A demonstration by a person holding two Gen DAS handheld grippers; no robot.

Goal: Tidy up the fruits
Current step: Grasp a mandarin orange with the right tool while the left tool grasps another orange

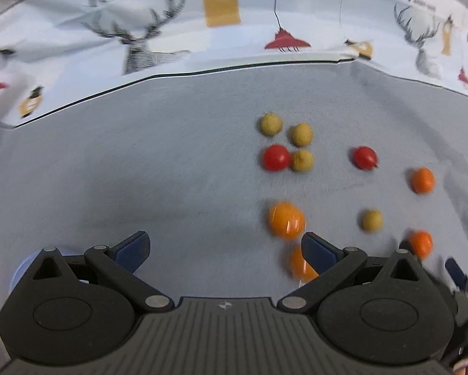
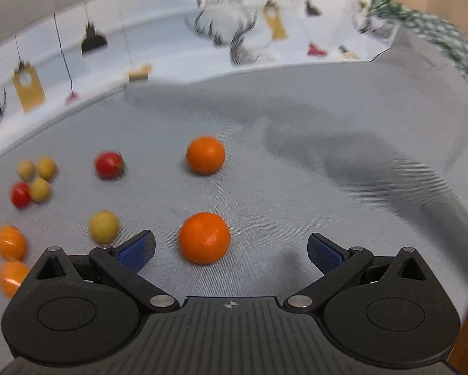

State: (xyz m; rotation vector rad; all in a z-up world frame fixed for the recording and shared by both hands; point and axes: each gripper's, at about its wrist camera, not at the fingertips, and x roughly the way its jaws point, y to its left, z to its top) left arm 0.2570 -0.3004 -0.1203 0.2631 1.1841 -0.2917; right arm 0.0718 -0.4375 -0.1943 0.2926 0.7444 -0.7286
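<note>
A: While both units sit low over the grey surface (image 2: 296, 162), what is the jaw condition on each?

B: Left gripper (image 1: 226, 250): jaws spread wide, nothing between them. Right gripper (image 2: 230, 251): jaws likewise spread wide, gripping nothing.

A: Location of fruit relative to the right jaws?

B: One orange fruit (image 2: 204, 238) lies just ahead of the opening, nearer the left finger than the right, touching neither. A second orange fruit (image 2: 205, 155) lies farther ahead on the same line. A yellow-green fruit (image 2: 104, 225) sits just beyond the left fingertip. A red tomato (image 2: 109, 165) lies ahead and to the left.

A: And relative to the left jaws?

B: All fruit lies ahead and to the right of the opening. A glossy orange fruit (image 1: 286, 219) sits just ahead of the right finger; another orange fruit (image 1: 300, 264) is partly hidden behind that finger. Farther ahead, three yellow-green fruits (image 1: 301, 134) and a red tomato (image 1: 276, 157) form a tight cluster; whether they touch cannot be told through the blur.

A: Background?

B: A printed cloth (image 1: 158, 40) with deer and lamps borders the far edge of the surface.
</note>
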